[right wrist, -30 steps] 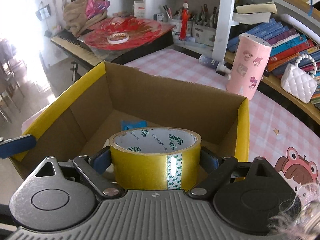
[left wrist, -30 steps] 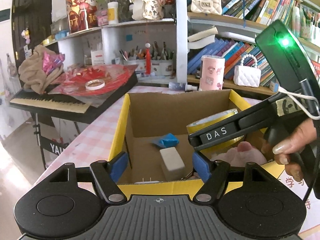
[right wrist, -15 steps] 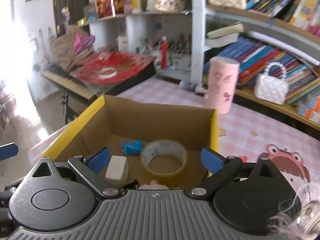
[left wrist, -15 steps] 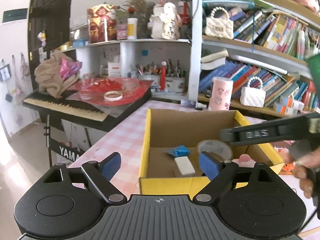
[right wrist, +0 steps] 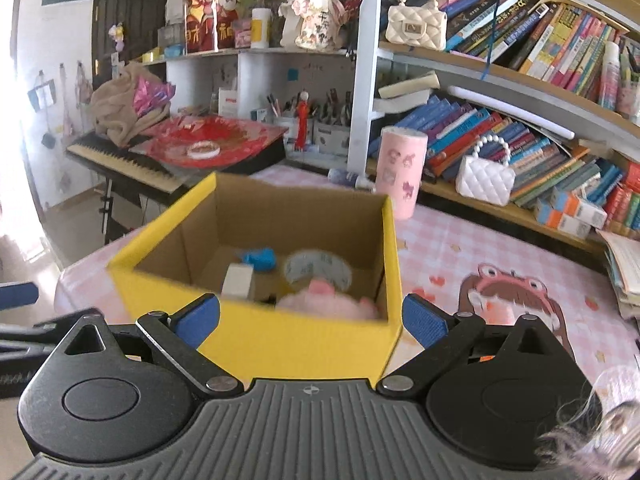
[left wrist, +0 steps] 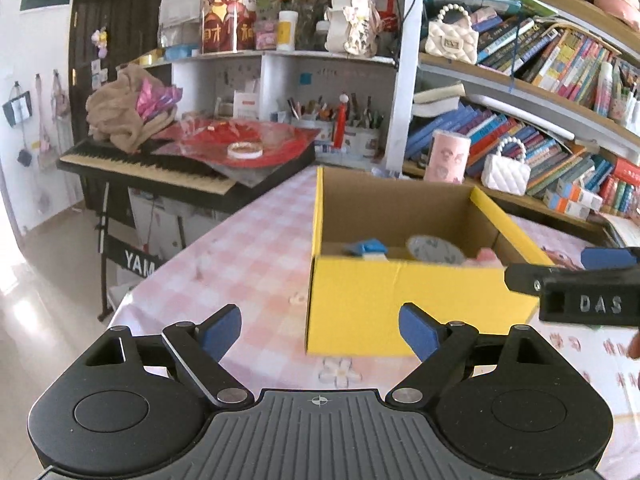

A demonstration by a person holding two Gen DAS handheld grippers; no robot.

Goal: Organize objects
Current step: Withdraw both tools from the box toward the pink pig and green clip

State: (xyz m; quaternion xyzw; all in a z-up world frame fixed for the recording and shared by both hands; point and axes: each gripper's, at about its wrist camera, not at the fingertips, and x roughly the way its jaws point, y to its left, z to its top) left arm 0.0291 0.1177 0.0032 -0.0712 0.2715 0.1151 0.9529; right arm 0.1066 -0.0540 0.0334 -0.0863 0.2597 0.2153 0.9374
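Far left, off the table, a keyboard [right wrist: 120, 160] carries a red mat with a spare tape ring. On the pink checked tablecloth [left wrist: 240, 264] stands the yellow cardboard box [right wrist: 280, 344], open-topped. Inside, left to right: a white block [right wrist: 237, 280], a blue object [right wrist: 259, 258], the roll of tape [right wrist: 318, 268] lying flat on the floor of the box, and a pink plush toy [right wrist: 328, 304] against the near wall. The left gripper [left wrist: 320, 334] and the right gripper [right wrist: 312, 320] both hang near the box with fingers spread apart and nothing between them. To the right, a pink canister [right wrist: 401, 172] stands just beyond the box's far corner. Probable hazard: either gripper, swung low, could catch the light box's near wall and shove it toward the canister.
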